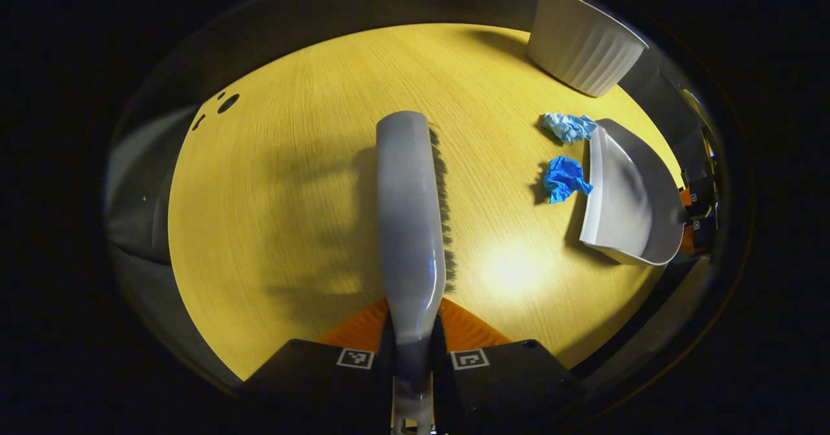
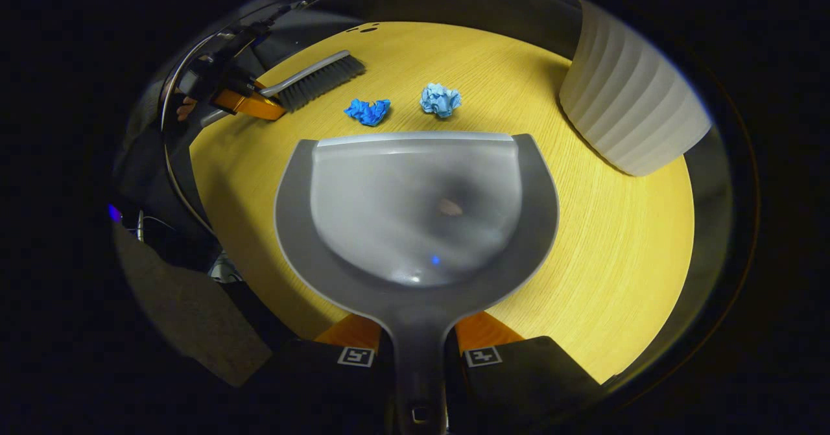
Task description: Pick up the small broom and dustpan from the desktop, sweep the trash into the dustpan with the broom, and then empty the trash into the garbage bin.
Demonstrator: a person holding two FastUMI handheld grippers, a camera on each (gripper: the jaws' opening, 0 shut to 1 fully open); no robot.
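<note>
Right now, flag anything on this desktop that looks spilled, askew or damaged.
Nothing looks damaged or spilled. The only stray items are two crumpled paper balls, dark blue and pale blue, lying apart on the desktop just off the dustpan lip. The broom and white bin look intact, the bin upright.

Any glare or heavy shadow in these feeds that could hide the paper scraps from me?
Left gripper view: a bright glare spot sits on the table right of the broom, clear of both scraps; the broom casts a broad shadow to its left. Right gripper view: the dustpan has a soft sheen, and the dark blue scrap and pale blue scrap are evenly lit.
</note>
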